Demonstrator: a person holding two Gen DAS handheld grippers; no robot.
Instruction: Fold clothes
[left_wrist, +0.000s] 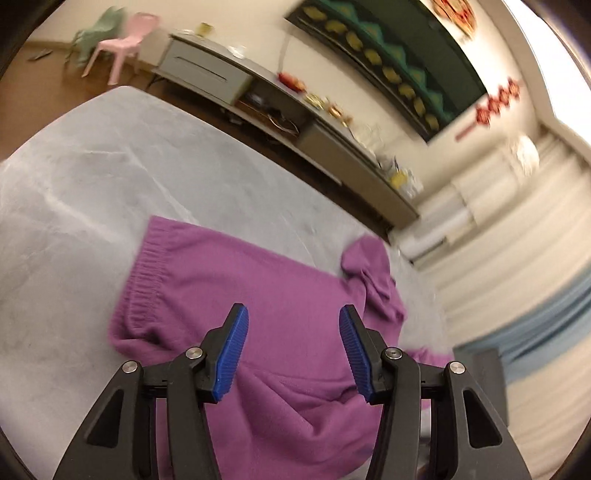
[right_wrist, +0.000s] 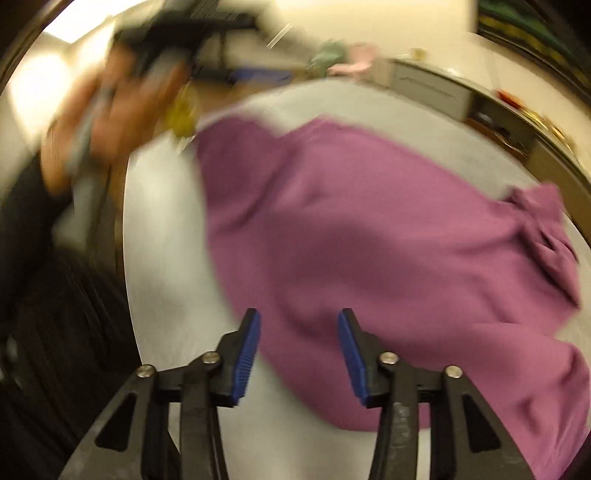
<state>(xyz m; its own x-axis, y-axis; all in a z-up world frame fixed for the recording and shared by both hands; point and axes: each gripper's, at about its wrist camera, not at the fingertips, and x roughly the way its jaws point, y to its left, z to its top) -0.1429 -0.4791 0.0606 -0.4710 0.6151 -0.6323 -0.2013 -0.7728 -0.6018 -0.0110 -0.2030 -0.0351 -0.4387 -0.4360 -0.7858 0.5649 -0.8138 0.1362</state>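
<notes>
The left gripper (left_wrist: 293, 350) fills the bottom of its view, blue pads spread wide and holding nothing, hovering over a purple sweater (left_wrist: 266, 332) that lies on a grey cloth-covered surface (left_wrist: 74, 206). The right gripper (right_wrist: 299, 356) is likewise spread and empty, its pads above the sweater's near edge.

The left view alone shows the ribbed hem (left_wrist: 144, 280) ahead and left of the claw and a bunched sleeve (left_wrist: 369, 273) ahead and right; the garment's long axis runs from that hem toward the lower right. The right view alone shows, up and left of its claw, a blurred hand (right_wrist: 96, 122) gripping the other tool, and a dark sleeve (right_wrist: 22, 214).

Beyond the sweater stands a long low cabinet (left_wrist: 295, 122), with a pink chair (left_wrist: 118, 44) farther left.
</notes>
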